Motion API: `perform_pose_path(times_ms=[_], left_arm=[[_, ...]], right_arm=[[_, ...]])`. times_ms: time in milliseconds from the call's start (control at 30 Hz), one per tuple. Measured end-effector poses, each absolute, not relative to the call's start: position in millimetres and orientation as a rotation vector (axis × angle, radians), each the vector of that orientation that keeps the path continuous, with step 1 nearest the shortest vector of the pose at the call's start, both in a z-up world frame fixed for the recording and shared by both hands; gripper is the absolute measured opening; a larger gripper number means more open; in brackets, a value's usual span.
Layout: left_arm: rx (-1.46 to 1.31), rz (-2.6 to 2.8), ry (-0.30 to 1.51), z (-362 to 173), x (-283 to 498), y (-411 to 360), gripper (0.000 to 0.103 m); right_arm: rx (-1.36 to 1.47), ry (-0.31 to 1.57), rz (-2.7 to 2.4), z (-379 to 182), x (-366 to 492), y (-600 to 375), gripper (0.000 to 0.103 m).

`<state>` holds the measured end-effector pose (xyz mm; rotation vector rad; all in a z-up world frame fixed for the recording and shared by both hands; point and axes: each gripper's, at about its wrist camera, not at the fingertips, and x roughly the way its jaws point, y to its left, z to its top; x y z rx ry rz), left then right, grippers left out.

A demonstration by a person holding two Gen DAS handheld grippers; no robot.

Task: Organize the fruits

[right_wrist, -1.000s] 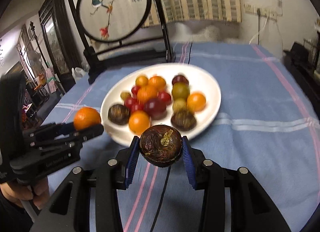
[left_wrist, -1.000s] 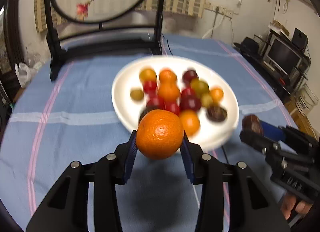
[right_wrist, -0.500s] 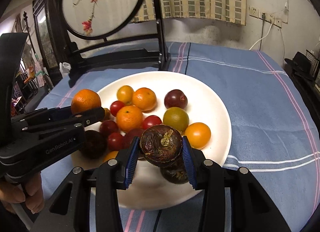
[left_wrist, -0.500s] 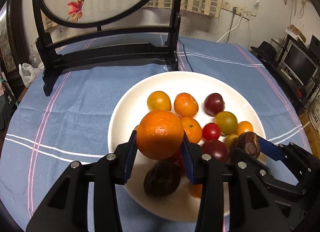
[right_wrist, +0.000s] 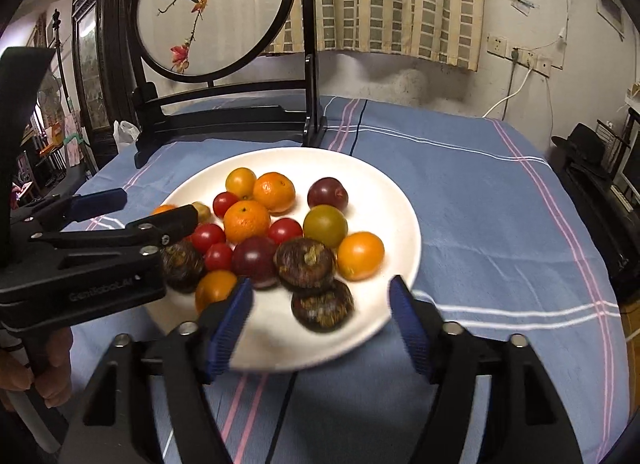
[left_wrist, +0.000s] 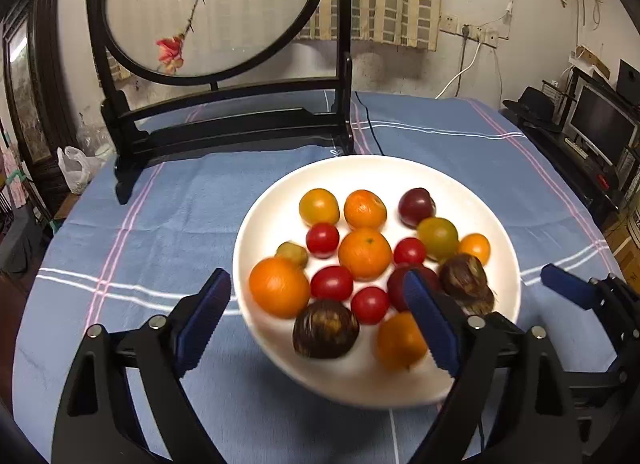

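Observation:
A white plate on the blue tablecloth holds several oranges, red tomatoes, plums and dark mangosteens. My left gripper is open over the plate's near left rim; the big orange lies on the plate between its fingers. My right gripper is open over the plate's near rim; a mangosteen rests on another mangosteen just ahead of it. The left gripper also shows in the right wrist view, and one blue pad of the right gripper shows in the left wrist view.
A black wooden stand with a round embroidered screen stands on the table behind the plate. A thin black cable runs from it toward the plate. Shelves with a monitor stand off the table's right side.
Both grippers have opened. The orange has left the left gripper and lies on the plate. The mangosteen has left the right gripper and sits on the fruit pile.

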<state>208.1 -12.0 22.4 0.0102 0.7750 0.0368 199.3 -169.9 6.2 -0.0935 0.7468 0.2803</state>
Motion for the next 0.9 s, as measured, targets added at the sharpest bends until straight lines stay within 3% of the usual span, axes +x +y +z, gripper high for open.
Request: perform_pose_path(times_ms=[267,900], left_arm=[[0.015,0.018,0.788,19.2,160.8,-21.6,0.091],[-0.026,0.001,0.821,-8.4,103.7,-14.4,0.096]], right_arm=[[-0.014,0.795,0.272,-6.1,164.1,-189.5,0.09],[-0.1,0.818,0.263,-27.9,127.1,-187.5,0.09]])
